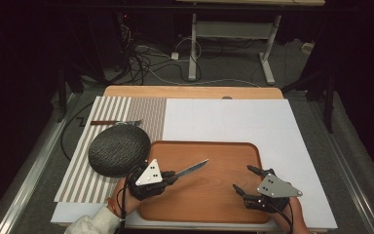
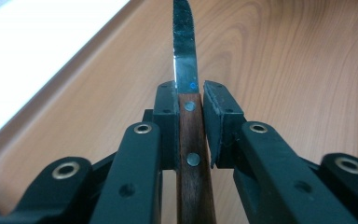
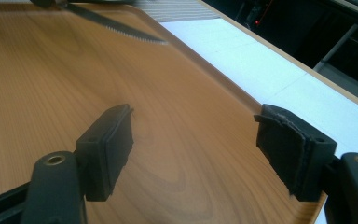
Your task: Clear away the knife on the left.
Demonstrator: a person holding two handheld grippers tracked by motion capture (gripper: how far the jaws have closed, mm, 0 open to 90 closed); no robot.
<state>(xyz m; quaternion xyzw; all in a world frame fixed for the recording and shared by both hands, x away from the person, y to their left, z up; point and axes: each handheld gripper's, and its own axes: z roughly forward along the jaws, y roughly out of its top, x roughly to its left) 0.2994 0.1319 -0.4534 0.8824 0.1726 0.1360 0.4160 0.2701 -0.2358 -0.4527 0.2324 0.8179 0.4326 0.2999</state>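
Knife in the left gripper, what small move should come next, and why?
Probably lower the knife onto the wooden tray and let go. The left gripper holds it by the wooden handle, blade out over the tray, while the right gripper waits open nearby.

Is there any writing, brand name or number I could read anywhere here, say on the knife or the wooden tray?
None: no readable word, label, number or sign stands on anything.
The wooden-handled knife held in the left gripper shows two plain rivets and a small blue dot on its blade, no lettering.
The brown wooden tray is bare wood grain.
The dark round plate carries only texture.
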